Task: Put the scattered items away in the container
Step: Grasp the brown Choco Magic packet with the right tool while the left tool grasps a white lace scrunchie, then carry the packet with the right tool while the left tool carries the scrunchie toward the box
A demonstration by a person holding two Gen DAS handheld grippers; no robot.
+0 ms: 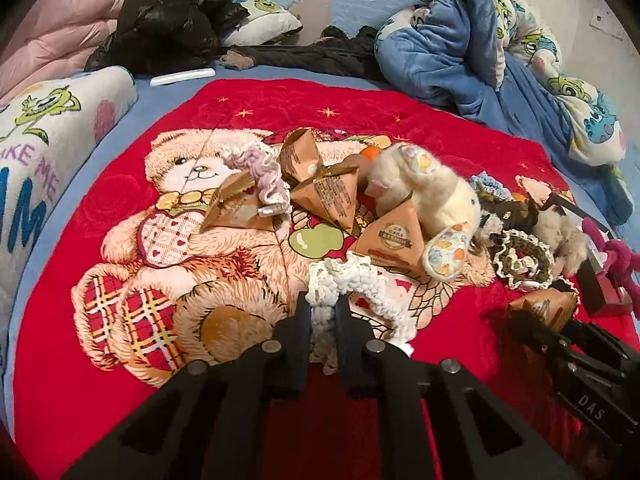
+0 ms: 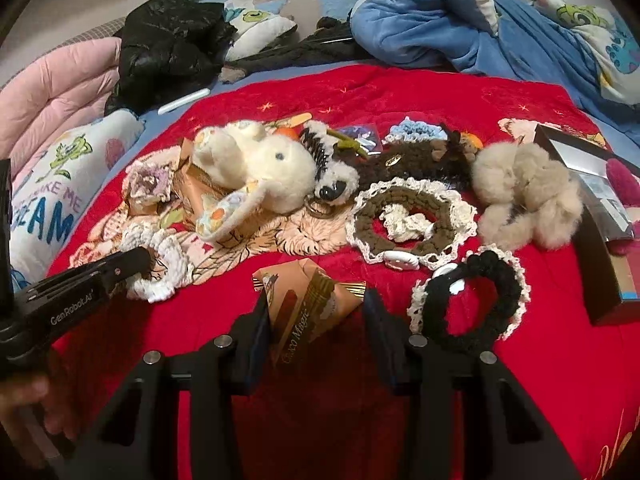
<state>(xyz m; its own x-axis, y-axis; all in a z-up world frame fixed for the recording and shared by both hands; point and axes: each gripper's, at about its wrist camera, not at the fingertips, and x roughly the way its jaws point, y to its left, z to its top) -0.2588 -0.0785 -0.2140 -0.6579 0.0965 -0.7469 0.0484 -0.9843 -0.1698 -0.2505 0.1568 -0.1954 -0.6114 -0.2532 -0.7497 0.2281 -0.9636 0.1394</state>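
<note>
My left gripper is shut on a white crochet scrunchie, low over the red bear blanket; it also shows in the right wrist view. My right gripper is shut on a brown snack packet, which also shows in the left wrist view. Scattered ahead are more brown packets, a cream plush rabbit, a brown-and-white scrunchie, a black scrunchie, a beige fluffy toy and a lilac scrunchie. An open box stands at the right.
A pink quilt and black jacket lie at the back left, a blue cartoon blanket at the back right. A printed pillow lies on the left. A magenta plush sits by the box.
</note>
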